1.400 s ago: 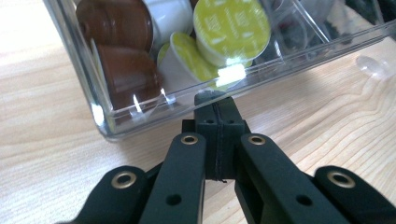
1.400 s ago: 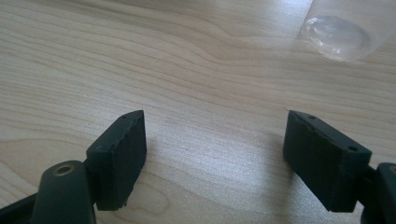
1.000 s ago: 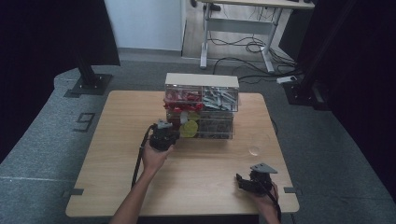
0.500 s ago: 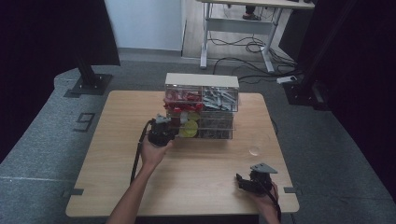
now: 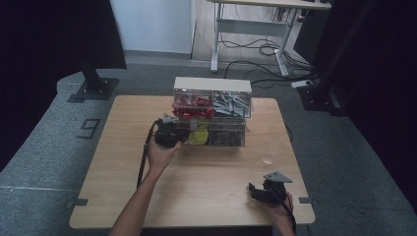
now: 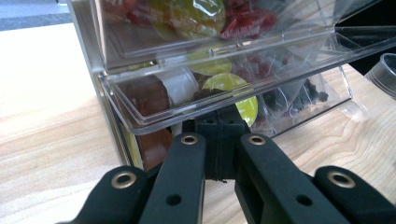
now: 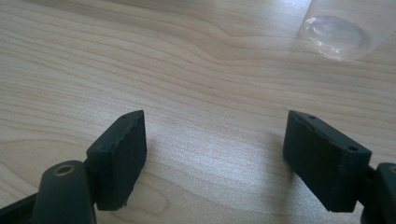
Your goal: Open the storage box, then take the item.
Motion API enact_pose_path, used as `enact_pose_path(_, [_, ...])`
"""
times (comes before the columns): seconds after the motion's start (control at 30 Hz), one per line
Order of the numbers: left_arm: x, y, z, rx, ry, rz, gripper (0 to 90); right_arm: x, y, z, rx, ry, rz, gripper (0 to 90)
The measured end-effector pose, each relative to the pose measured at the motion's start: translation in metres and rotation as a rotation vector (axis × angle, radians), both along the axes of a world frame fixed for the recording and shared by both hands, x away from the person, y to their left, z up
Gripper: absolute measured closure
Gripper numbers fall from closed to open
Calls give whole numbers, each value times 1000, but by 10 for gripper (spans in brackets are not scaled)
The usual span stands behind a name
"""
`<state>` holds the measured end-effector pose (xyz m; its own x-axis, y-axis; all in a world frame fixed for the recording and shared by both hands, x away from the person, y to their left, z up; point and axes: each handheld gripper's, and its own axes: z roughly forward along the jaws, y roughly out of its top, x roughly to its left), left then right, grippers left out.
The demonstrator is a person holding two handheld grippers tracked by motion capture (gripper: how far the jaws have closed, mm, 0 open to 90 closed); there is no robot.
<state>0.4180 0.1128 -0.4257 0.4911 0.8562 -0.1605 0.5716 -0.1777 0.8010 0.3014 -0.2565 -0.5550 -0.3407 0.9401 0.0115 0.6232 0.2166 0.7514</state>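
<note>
A clear plastic drawer cabinet stands at the back middle of the wooden table. Its bins hold red pieces, grey parts and yellow and brown capsules. My left gripper is shut, its black tips pressed together just under the front lip of a pulled-out clear bin. I cannot tell whether the lip is pinched. Near the table's front right, my right gripper rests low and open; between its pads is only bare wood.
A small clear cup stands on the table right of the cabinet, seen too as the clear cup ahead of the right jaws and the clear cup at the far right. Beyond the table stand a desk frame and cables.
My left gripper has risen a little at the cabinet's front left, staying shut. The right gripper has not moved.
</note>
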Motion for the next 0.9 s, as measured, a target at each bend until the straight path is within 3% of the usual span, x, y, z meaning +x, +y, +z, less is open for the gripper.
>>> enact_pose_path(0.17, [2, 0, 9, -19, -17, 8, 900, 0, 0, 0, 0, 0, -1, 221])
enact_pose_path(0.37, [4, -3, 17, -12, -27, 8, 900, 0, 0, 0, 0, 0, 0, 222])
enact_pose_path(0.9, [6, -6, 17, -8, -24, 5, 900, -2, 1, 0, -12, -13, -10, 240])
